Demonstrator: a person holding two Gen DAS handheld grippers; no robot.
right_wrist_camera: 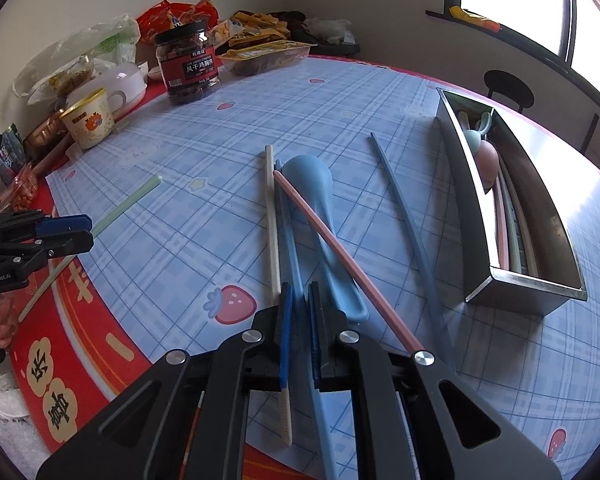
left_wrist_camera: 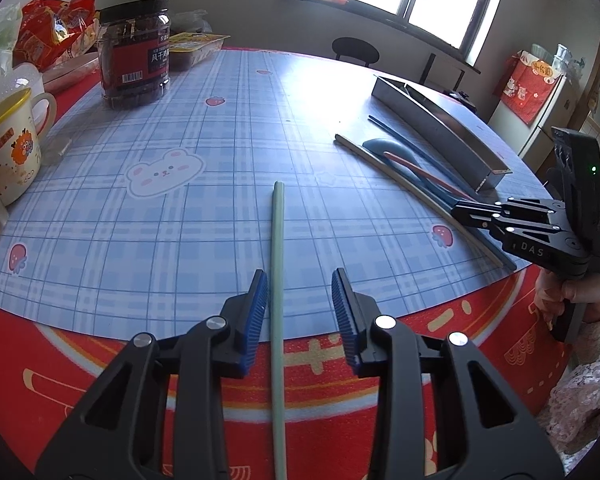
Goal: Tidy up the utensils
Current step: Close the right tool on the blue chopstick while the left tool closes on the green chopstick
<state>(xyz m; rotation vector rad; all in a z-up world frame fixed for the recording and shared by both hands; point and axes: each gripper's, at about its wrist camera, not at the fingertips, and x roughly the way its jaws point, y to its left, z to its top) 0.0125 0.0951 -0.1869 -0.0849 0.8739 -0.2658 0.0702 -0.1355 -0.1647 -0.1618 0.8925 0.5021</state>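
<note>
Right wrist view, left to right: left gripper at nine o'clock, spread around green chopstick; right gripper at six, pinching blue chopstick; white chopstick, blue spoon, pink chopstick loose on table; metal tray at three, partly filled. Roughly half sorted.

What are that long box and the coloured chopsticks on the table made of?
The long box looks like polished metal, likely stainless steel: its walls mirror what lies inside. The green chopstick and pink chopstick look matte, in even pastel colours, probably plastic or something similar; hard to tell.
</note>
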